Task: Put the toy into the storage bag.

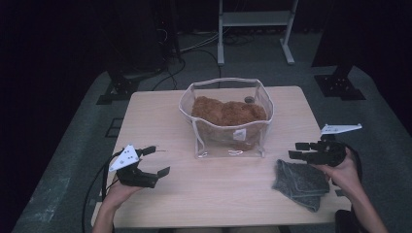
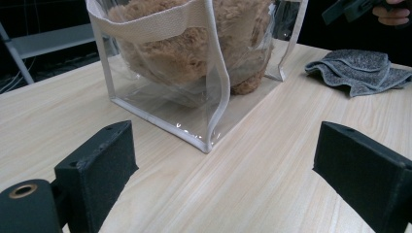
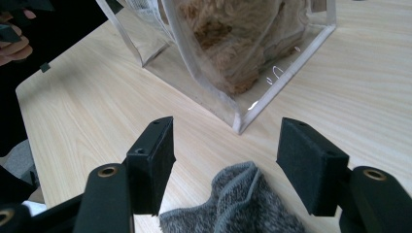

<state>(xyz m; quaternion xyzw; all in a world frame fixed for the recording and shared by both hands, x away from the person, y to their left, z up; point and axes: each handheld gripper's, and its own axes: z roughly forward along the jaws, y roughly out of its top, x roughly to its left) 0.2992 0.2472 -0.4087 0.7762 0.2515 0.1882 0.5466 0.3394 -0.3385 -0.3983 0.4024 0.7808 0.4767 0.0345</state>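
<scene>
The left tongs, jaws spread wide and empty, hover over the near left part of the pale wooden worktop, pointed toward a clear plastic bag with white trim that stands at the middle. The right tongs, jaws likewise apart and gripping nothing, are held just above the far edge of a crumpled grey cloth lying near the front right corner. A brown plush toy sits inside the bag, whose top is open. Beyond the worktop, a white metal frame stands on the dark floor.
</scene>
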